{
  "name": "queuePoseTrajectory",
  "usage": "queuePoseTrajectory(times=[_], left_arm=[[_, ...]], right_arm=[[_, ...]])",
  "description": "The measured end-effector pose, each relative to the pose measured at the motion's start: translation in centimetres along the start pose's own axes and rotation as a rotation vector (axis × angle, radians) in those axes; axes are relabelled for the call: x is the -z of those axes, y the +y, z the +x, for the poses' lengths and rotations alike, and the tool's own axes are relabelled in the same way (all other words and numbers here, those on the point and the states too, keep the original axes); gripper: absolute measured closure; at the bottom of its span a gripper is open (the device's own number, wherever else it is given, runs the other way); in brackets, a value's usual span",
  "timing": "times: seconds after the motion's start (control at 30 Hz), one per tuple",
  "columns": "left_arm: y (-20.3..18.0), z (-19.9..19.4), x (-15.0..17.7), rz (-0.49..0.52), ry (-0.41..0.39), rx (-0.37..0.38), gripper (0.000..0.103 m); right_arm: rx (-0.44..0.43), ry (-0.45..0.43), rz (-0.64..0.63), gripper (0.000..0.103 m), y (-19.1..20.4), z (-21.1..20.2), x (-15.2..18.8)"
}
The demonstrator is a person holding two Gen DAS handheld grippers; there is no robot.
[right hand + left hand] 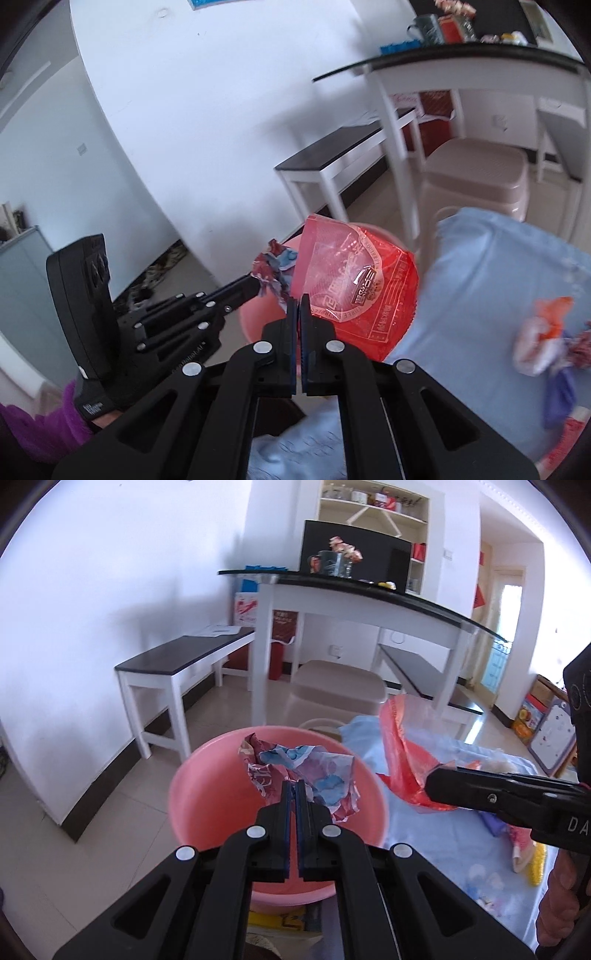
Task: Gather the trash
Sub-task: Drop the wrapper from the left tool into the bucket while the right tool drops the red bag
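Left tool (294, 783): jaws closed on a crumpled ball of wrapper paper printed in blue, pink and dark red (303, 775). The wad hangs directly over the round pink plastic basin (207, 797), inside its rim line as seen from the left wrist view. Not possible to tell whether the paper touches the basin's inner wall.

Right tool (299, 301): jaws closed on the lower edge of a flat red translucent plastic snack bag with white printed lettering (354, 288). The bag stands up from the fingertips, slightly curled. In the left wrist view the same bag (402, 753) sits to the right of the basin, just beside its rim, above the pale blue cloth (424, 834) covering the desk.

From the right wrist view the left tool (255, 282) points in from the left with the paper wad (271, 271) at its tip, close beside the red bag. A purple sleeve (40, 421) shows behind the left tool's body.

Remaining on the blue cloth (491, 266): a blurred cluster of further wrappers, orange, white and purple (546, 343), well apart from the basin, toward the right.

Background: white-legged, dark-topped bench (184, 653) against the wall, a beige plastic stool (338, 683) behind the basin.
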State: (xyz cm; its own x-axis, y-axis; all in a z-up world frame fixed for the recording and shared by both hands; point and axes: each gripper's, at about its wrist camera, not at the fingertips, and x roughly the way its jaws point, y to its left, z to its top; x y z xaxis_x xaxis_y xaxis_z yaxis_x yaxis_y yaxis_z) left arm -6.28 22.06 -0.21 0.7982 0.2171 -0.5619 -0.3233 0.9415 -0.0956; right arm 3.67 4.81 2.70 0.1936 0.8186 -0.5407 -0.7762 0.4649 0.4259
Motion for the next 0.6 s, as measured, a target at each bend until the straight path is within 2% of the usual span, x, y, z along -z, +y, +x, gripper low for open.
queuePoseTrajectory(times=[0.2, 0.37, 0.43, 0.47, 0.5, 0.6], left_arm=[[1.7, 1.2, 1.3, -0.012, 0.051, -0.034, 0.102], [2.6, 2.2, 1.9, -0.034, 0.082, -0.032, 0.101], [2.6, 2.6, 2.0, -0.038, 0.093, -0.031, 0.101], [2.6, 2.6, 2.1, -0.046, 0.096, -0.029, 0.099], [2.7, 2.7, 2.1, -0.052, 0.101, -0.021, 0.095], [2.6, 2.8, 2.1, -0.066, 0.101, -0.020, 0.083]], right_arm=[[-0.072, 0.052, 0.052, 0.101, -0.3, 3.6, -0.2], [-0.034, 0.096, 0.055, 0.100, -0.3, 5.1, 0.3], [-0.008, 0.127, 0.052, 0.085, -0.4, 5.7, 0.7], [-0.001, 0.130, 0.051, 0.070, -0.4, 5.8, 0.9], [0.005, 0.127, 0.050, 0.062, -0.5, 5.8, 1.1], [0.023, 0.122, 0.032, 0.062, -0.3, 5.4, 1.3]])
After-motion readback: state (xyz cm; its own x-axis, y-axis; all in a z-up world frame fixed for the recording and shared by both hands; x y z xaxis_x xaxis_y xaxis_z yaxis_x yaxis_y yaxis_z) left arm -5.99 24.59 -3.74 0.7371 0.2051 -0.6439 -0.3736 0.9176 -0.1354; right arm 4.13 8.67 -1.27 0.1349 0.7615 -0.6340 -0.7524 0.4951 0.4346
